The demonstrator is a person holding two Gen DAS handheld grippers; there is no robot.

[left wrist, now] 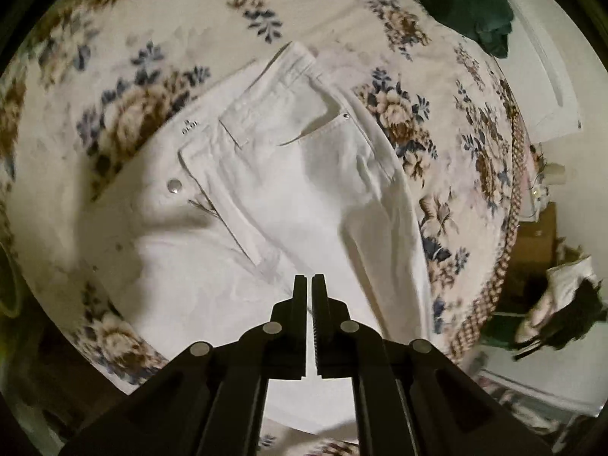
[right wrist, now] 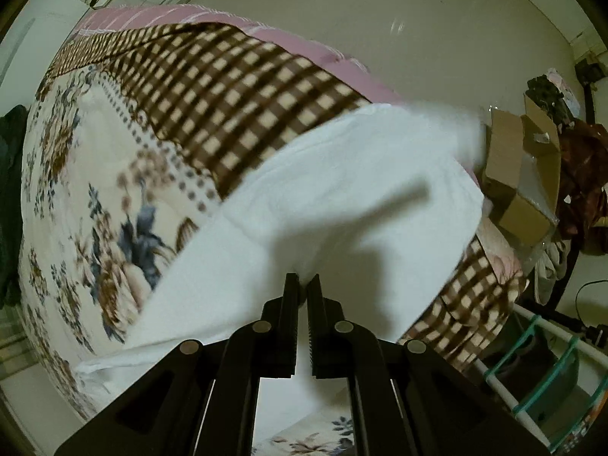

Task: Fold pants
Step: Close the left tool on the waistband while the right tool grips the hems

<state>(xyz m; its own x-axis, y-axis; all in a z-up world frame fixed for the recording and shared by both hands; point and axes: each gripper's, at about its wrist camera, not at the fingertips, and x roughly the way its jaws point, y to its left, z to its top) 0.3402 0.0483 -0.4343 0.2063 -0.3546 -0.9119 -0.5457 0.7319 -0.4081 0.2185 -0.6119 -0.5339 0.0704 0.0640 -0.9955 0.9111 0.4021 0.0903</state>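
Observation:
White pants (left wrist: 288, 190) lie on a floral bedspread (left wrist: 114, 76), waistband at the far end, with the silver button and front pocket showing. My left gripper (left wrist: 309, 279) hovers over the thigh area with its jaws closed together; whether cloth is pinched between them is unclear. In the right wrist view my right gripper (right wrist: 303, 279) is shut on a fold of the white pant leg (right wrist: 342, 197), which is lifted and drapes past the bed edge.
A dark green garment (left wrist: 467, 3) lies at the bed's far right corner. A brown checked blanket border (right wrist: 235, 87) runs along the bed edge. A cardboard box (right wrist: 524, 171), clothes and a white rack (right wrist: 532, 399) stand on the floor to the right.

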